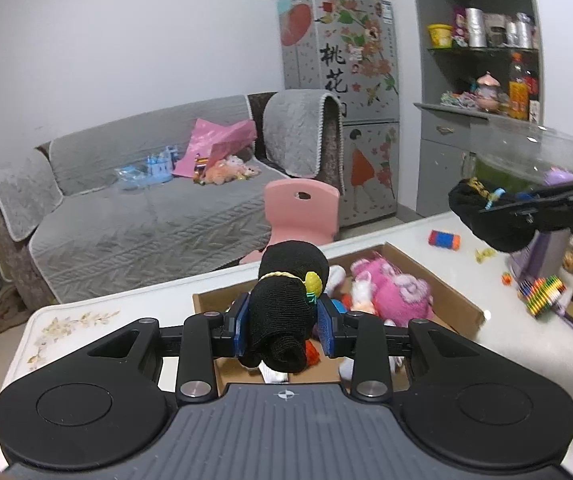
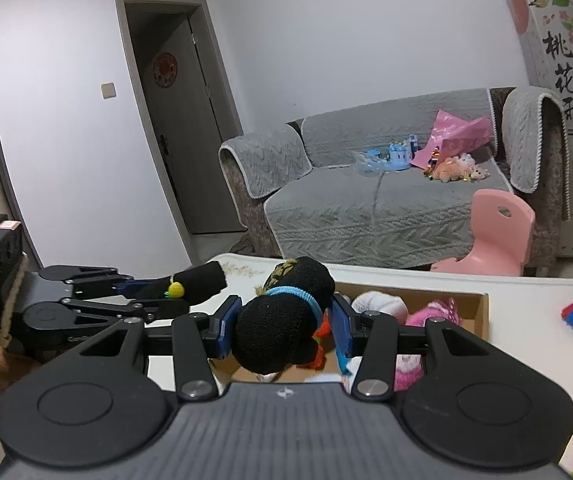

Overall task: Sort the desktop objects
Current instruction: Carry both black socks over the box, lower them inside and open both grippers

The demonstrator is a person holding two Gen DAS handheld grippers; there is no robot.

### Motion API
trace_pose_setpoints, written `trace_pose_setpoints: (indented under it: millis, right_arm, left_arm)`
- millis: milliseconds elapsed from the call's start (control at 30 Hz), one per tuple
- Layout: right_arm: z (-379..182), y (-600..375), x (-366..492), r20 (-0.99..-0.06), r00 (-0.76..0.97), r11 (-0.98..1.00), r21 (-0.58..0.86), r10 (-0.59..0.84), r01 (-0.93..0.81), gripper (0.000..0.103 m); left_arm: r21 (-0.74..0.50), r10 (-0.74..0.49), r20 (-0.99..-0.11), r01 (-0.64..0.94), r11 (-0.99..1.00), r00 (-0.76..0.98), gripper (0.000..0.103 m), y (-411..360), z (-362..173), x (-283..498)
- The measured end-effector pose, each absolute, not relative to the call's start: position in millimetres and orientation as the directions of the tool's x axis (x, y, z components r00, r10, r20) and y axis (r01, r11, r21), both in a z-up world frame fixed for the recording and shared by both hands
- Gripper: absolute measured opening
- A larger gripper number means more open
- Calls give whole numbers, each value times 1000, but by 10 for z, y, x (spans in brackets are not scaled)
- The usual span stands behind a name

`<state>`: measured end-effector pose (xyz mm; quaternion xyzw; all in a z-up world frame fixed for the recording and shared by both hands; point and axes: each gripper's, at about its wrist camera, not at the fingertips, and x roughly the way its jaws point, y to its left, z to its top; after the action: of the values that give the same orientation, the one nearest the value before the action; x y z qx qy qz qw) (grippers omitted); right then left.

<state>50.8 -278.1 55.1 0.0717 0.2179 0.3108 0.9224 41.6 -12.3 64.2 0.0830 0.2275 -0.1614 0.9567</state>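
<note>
My left gripper [image 1: 284, 326] is shut on a rolled black sock with a yellow band [image 1: 286, 304], held above the open cardboard box [image 1: 458, 300]; it also shows in the right wrist view [image 2: 154, 292]. My right gripper [image 2: 284, 330] is shut on a rolled black sock with a blue band [image 2: 286, 316], held over the box's [image 2: 480, 312] left end; it also shows in the left wrist view [image 1: 498, 208]. The box holds a pink plush toy [image 1: 394, 290] and other soft toys.
The white table [image 1: 406, 236] carries a striped toy roll [image 1: 443, 239], small bright pieces [image 1: 484, 255], a rainbow spring [image 1: 542, 294] and a clear bowl [image 1: 526, 152] at the right. A pink chair [image 1: 300, 212] and a grey sofa [image 1: 146, 220] stand behind the table.
</note>
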Motion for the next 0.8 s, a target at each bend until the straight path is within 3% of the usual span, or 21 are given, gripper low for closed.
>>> trace_pose_setpoints:
  millis: [800]
  right_arm:
    - [302,-2531,1220,-474,669,817,261,572,-514,44]
  left_arm:
    - [91,-214,-558,315,945,802,41,-192,211,1372]
